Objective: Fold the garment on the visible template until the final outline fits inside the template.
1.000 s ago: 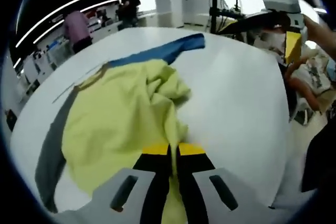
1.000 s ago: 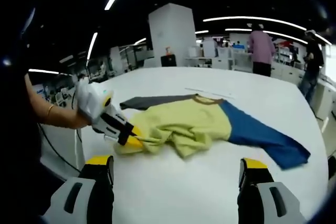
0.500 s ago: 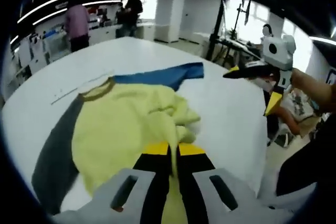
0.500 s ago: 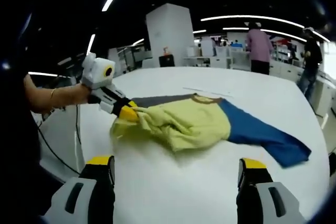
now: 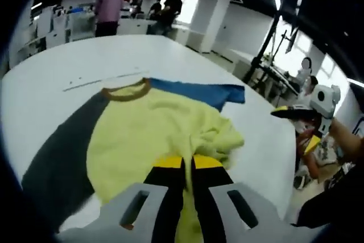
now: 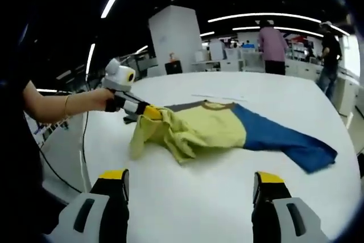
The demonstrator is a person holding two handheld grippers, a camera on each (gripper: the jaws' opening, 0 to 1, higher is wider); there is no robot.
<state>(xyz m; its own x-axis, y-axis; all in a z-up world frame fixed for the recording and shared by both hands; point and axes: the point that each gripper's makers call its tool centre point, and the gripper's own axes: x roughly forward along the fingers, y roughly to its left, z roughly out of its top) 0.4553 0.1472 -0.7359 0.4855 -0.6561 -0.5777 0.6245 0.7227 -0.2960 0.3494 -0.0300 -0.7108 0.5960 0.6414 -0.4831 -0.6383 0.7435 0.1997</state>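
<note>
The yellow garment (image 6: 199,129) is held lifted off the white worktop (image 6: 227,192) by the left tool (image 5: 188,166), clamped on its hem; the right tool (image 6: 190,183) is held wide apart.

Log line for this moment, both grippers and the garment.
left gripper: shut on shirt hem, lifted | right gripper: open, empty | shirt: bunched, unfolded on table

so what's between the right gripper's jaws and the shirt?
Bare white table, seen in the right gripper view. The right gripper stands open, clear of the shirt, with nothing lying in that stretch. The left gripper pinches the shirt's yellow hem.
</note>
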